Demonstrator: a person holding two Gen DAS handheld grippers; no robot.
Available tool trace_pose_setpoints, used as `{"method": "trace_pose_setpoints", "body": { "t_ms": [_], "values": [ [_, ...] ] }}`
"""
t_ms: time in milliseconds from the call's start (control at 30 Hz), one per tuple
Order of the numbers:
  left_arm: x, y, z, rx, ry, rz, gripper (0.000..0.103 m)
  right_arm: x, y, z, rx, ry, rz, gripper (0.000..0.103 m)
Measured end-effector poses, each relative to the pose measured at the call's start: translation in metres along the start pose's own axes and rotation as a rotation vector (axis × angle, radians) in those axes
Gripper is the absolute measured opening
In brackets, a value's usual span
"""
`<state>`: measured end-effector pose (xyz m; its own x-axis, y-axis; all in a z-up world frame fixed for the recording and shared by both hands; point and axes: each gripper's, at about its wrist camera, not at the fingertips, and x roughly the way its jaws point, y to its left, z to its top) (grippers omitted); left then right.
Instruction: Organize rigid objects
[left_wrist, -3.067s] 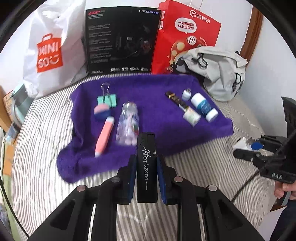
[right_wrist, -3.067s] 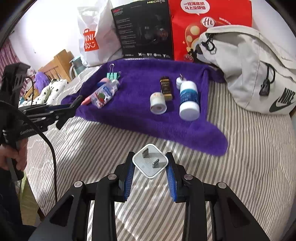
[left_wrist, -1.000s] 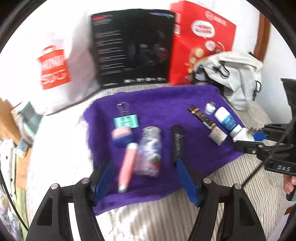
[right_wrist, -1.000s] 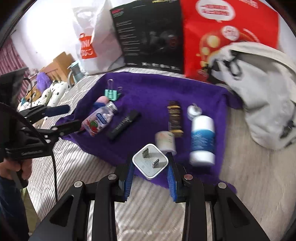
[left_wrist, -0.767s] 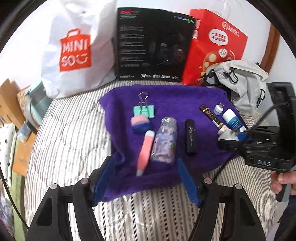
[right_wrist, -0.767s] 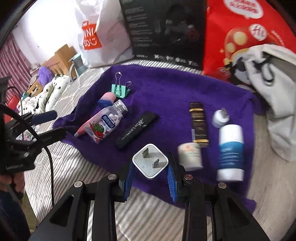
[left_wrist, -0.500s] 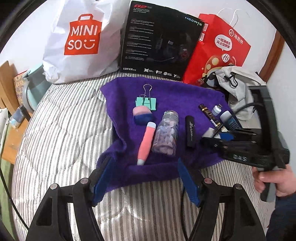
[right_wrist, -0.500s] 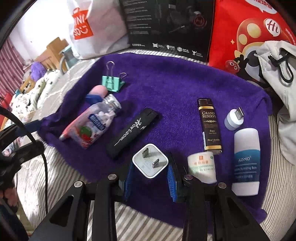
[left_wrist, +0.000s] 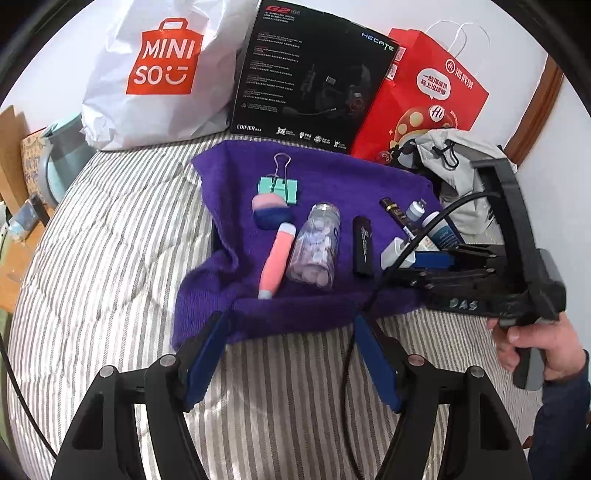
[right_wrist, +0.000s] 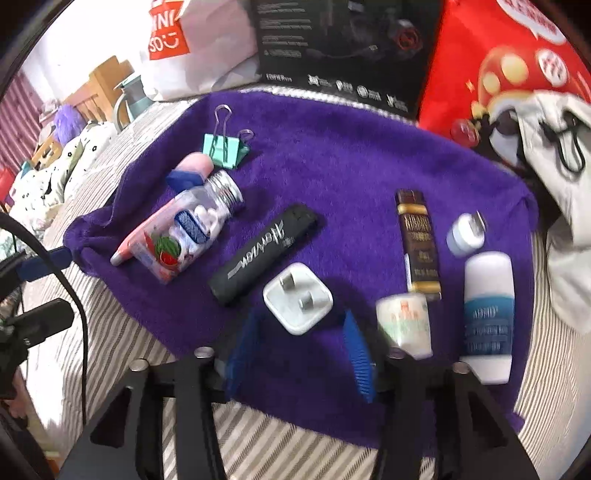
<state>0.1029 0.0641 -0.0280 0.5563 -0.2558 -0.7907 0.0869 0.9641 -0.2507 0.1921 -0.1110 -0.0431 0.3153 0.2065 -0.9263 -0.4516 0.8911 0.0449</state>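
A purple towel (left_wrist: 332, 177) (right_wrist: 351, 158) lies on the striped bed. On it, left to right, sit a green binder clip (right_wrist: 223, 147), a pink eraser (left_wrist: 269, 212), a pink pen (left_wrist: 277, 258), a candy bottle (right_wrist: 184, 229) and a black Horizon lighter (right_wrist: 264, 253) (left_wrist: 362, 245). The white plug (right_wrist: 297, 297) (left_wrist: 393, 254) rests on the towel beside the lighter. My right gripper (right_wrist: 297, 350) is open, its blue pads apart just behind the plug. My left gripper (left_wrist: 288, 362) is open and empty at the towel's near edge.
Right of the plug lie a small white jar (right_wrist: 404, 325), a brown lighter (right_wrist: 417, 240), a white-and-blue tube (right_wrist: 487, 314) and a small adapter (right_wrist: 465, 234). A Miniso bag (left_wrist: 159, 74), black box (left_wrist: 314, 74), red bag (left_wrist: 424, 103) and grey bag (left_wrist: 454, 166) line the back.
My right gripper moved forward over the towel and opened, so the white plug now lies on the towel. My left gripper, open throughout, drew back a little.
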Motion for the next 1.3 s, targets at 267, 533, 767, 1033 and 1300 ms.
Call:
{"method": "trace_pose_setpoints", "body": {
  "t_ms": [267, 533, 767, 1033, 1300],
  "values": [
    [-0.019, -0.007, -0.014, -0.004, -0.023, 0.027, 0.086, -0.064, -0.004, -0.035, 0.037, -0.078, -0.014, 0.078],
    [-0.034, -0.041, -0.03, 0.053, -0.045, 0.108, 0.098, -0.121, -0.022, -0.097, 0.153, -0.142, -0.098, 0.103],
    [-0.048, -0.075, -0.034, 0.062, -0.032, 0.133, 0.098, -0.148, -0.038, -0.14, 0.286, -0.156, -0.146, 0.103],
    [-0.062, -0.092, -0.038, 0.066, -0.008, 0.194, 0.098, -0.171, -0.035, -0.149, 0.273, -0.179, -0.186, 0.103],
    [-0.078, -0.102, -0.036, 0.087, -0.029, 0.22, 0.098, -0.18, -0.031, -0.15, 0.306, -0.201, -0.161, 0.103]
  ]
}}
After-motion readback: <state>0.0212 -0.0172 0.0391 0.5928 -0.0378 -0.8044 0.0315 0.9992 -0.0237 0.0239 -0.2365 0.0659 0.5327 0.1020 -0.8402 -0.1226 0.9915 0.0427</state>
